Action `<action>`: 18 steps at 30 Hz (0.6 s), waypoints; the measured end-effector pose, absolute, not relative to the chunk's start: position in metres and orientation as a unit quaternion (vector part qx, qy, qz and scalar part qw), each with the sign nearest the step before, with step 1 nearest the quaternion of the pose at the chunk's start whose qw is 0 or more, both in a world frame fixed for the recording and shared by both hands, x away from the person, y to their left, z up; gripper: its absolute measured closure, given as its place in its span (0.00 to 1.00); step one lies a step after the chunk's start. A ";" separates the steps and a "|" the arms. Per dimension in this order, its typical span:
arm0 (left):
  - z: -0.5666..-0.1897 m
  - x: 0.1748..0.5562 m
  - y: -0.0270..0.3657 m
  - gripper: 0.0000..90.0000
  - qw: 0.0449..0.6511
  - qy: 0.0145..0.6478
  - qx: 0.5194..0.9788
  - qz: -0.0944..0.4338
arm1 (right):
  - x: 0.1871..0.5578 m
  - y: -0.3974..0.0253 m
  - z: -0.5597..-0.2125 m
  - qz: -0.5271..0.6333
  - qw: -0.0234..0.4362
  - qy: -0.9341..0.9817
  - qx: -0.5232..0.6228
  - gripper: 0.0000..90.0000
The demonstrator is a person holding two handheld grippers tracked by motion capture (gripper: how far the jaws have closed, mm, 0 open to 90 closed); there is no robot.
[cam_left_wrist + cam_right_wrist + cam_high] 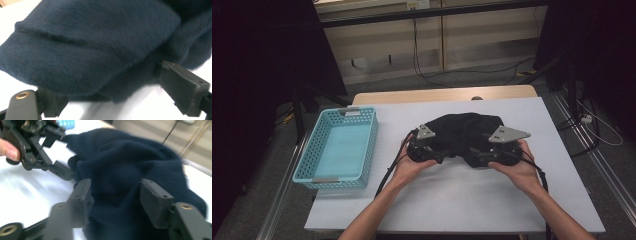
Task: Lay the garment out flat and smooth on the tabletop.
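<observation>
A white table (452, 200) holds a dark cloth (464, 131) in its middle and a blue basket (343, 145) at its left. The left gripper (110, 100) and the right gripper (115, 195) both have wide jaws around the cloth's near edge. I think both should pinch plenty of cloth before lifting, so it does not slip.

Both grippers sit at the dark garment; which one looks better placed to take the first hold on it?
Probably the left gripper: its open jaws already straddle the folded hem of the dark garment, cloth lying between them. The right gripper is open too, but its jaws stand over bunched bulk, not an edge.
</observation>
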State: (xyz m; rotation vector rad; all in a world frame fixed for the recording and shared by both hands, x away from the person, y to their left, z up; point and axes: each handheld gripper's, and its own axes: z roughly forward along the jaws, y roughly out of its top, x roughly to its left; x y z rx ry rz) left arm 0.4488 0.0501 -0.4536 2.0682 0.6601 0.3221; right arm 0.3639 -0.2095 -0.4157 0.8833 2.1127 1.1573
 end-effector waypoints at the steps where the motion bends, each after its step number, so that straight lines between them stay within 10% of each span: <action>1: -0.454 0.451 0.051 0.16 0.461 0.278 0.833 0.126 | 0.368 -0.205 -0.419 0.427 0.288 0.791 0.330 0.33; 10: -0.457 0.453 0.052 0.14 0.448 0.271 0.842 0.132 | 0.397 -0.182 -0.443 0.375 0.319 0.805 0.329 0.26; 15: -0.460 0.448 0.050 0.07 0.410 0.261 0.863 0.139 | 0.413 -0.189 -0.435 0.385 0.322 0.788 0.357 0.76; 18: -0.462 0.448 0.048 0.07 0.409 0.258 0.864 0.138 | 0.413 -0.196 -0.430 0.384 0.334 0.779 0.365 0.85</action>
